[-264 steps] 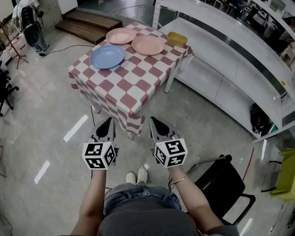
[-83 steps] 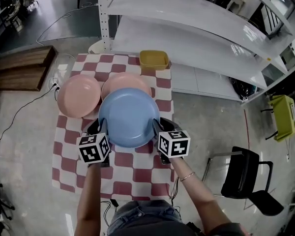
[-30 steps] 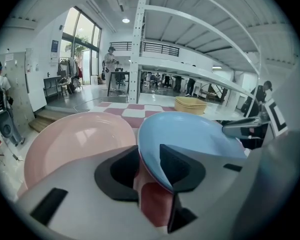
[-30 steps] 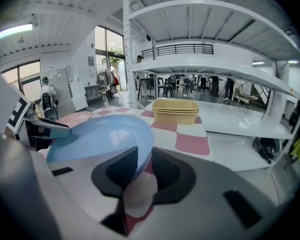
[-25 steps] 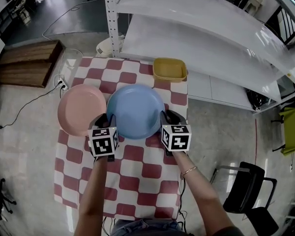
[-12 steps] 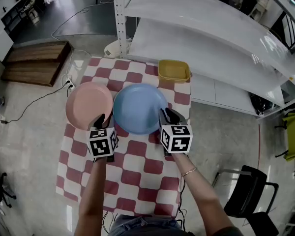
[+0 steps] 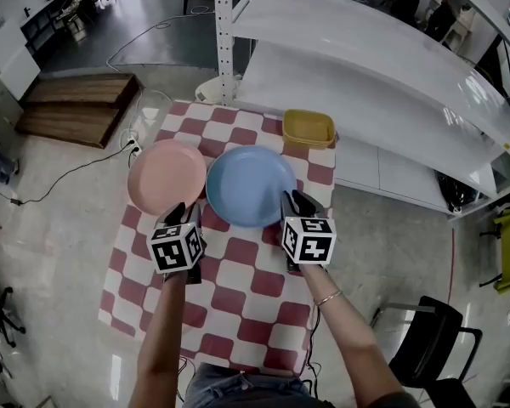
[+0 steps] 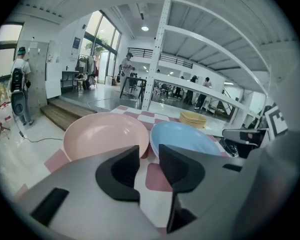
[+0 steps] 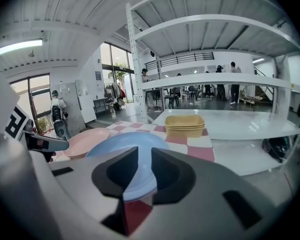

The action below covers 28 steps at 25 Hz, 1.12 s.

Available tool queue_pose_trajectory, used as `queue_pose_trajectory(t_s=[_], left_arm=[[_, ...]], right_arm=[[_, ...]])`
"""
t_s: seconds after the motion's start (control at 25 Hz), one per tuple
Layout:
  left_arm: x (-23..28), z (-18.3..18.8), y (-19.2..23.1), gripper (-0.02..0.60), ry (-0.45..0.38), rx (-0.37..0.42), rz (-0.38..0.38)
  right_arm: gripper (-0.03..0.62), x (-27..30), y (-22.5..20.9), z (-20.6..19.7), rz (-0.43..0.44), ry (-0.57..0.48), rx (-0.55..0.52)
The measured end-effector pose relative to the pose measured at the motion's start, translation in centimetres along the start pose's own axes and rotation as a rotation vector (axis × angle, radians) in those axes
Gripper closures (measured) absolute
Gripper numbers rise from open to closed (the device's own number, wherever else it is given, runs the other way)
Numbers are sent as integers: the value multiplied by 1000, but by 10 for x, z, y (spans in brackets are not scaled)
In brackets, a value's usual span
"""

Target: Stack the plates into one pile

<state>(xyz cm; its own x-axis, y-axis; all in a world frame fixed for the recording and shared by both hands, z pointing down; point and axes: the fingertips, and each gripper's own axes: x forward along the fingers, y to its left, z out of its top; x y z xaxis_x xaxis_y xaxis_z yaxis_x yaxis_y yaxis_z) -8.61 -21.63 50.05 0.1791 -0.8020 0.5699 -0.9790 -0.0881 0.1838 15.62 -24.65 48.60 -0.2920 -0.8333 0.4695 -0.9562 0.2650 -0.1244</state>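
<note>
A blue plate (image 7: 251, 185) lies on the red-and-white checked table (image 7: 238, 287), and a pink plate (image 7: 167, 175) lies just left of it, rims nearly touching. No second pink plate shows in this view. My left gripper (image 7: 180, 212) hovers near the pink plate's front edge, clear of the blue one, open with nothing between its fingers. In the left gripper view (image 8: 149, 154) both plates lie ahead. My right gripper (image 7: 291, 201) is over the blue plate's right front rim. In the right gripper view (image 9: 138, 156) a gap shows between its jaws, with the blue plate (image 9: 125, 144) beneath.
A yellow tub (image 7: 308, 127) sits on the table's far right corner. White shelving (image 7: 365, 49) runs behind and to the right. A wooden platform (image 7: 76, 100) and cables lie on the floor at left, a black chair (image 7: 425, 338) at lower right.
The blue plate, earlier carried between both grippers over a pink plate, now rests on the table. My left gripper has drawn back from its rim. The right one stays at the rim.
</note>
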Motion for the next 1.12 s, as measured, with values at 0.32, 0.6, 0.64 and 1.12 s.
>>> queue_pose_trajectory(t_s=[0.32,0.6,0.64,1.12], left_arm=[[5,-12,-14,436,24,-154,-72],[21,-18,-26,433,49,-124,-83],[24,-20,-27,431,56,-123,-87],[53,-31,-33,426,103,-172,-79]], right_arm=[[496,2,-12,-10,3,26,19],[473,16,-27,-15,-12,66,26],[470,19,-29,-16,-13,72,29],[467,54,-56,-19,5,139,-7]])
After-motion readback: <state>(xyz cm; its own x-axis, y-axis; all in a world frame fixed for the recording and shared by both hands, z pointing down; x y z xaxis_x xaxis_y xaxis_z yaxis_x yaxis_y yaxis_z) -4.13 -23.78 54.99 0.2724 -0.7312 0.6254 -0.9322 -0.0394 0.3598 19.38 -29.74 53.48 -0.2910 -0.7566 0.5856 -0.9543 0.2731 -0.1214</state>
